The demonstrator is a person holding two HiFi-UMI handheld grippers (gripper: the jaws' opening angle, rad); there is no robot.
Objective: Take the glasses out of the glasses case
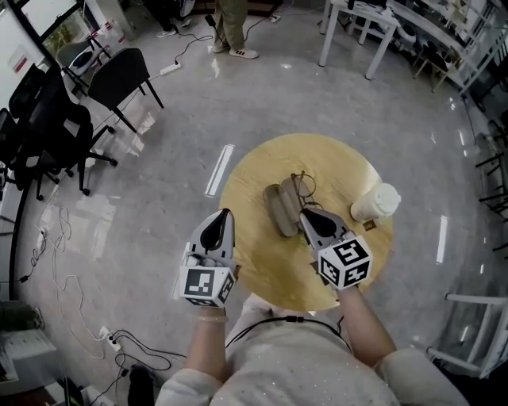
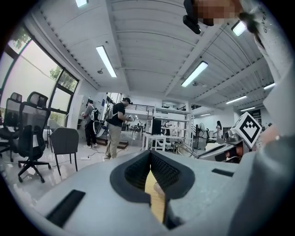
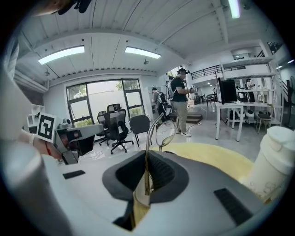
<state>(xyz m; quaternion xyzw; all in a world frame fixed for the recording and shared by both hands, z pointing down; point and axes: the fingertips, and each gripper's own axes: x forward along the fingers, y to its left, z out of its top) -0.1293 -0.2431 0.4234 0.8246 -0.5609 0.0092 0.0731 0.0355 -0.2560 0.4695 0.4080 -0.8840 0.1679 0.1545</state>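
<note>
A tan glasses case (image 1: 279, 208) lies open near the middle of the round wooden table (image 1: 270, 270). The thin-framed glasses (image 1: 302, 185) are just right of the case, beyond my right gripper (image 1: 305, 216). In the right gripper view the gripper (image 3: 146, 184) is shut on one temple arm, and the glasses (image 3: 164, 132) stick up in front of it with a lens showing. My left gripper (image 1: 225, 212) hovers at the table's left edge, apart from the case. Its jaws (image 2: 150, 177) are shut with nothing between them.
A white lidded cup (image 1: 376, 201) stands on the table's right side, close to my right gripper, and also shows as the cup (image 3: 272, 156). Black chairs (image 1: 119, 75) stand far left, white tables (image 1: 357, 24) at the back. Cables and a power strip (image 1: 111, 342) lie on the floor.
</note>
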